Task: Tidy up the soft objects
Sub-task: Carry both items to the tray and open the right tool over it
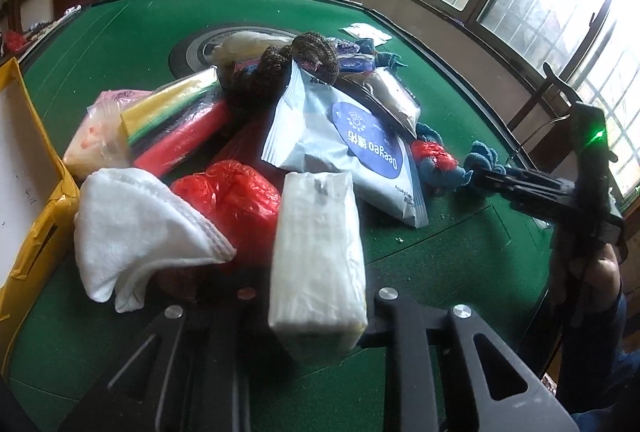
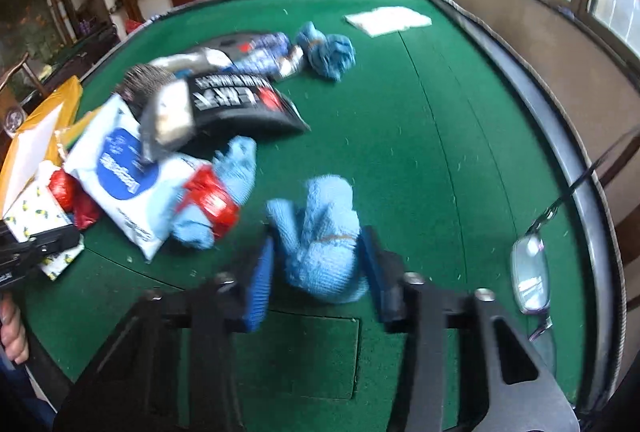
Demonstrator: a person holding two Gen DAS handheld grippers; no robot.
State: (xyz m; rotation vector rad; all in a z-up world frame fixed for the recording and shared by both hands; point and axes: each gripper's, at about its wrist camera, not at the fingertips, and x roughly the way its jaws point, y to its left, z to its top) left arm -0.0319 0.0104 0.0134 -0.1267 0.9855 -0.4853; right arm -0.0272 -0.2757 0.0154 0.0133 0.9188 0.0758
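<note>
A white tissue pack [image 1: 318, 252] stands tilted between the fingers of my left gripper [image 1: 316, 298], which is shut on its lower end. In the right wrist view the same pack [image 2: 34, 214] shows a lemon print at the far left. My right gripper [image 2: 320, 276] is shut on a light blue rolled cloth [image 2: 326, 252], with a blue pad [image 2: 262, 280] pressed against each side, low on the green felt table [image 2: 420, 152]. From the left wrist view, the right gripper [image 1: 492, 178] reaches in from the right onto that blue cloth [image 1: 482, 158].
A pile of soft goods lies mid-table: white towel [image 1: 140, 228], red plastic bag [image 1: 236, 200], white wipes pouch [image 1: 352, 148], black pouch [image 2: 240, 104], other blue cloths [image 2: 330, 54]. An open yellow box [image 1: 24, 136] stands left. Spectacles [image 2: 530, 272] lie near the right rim.
</note>
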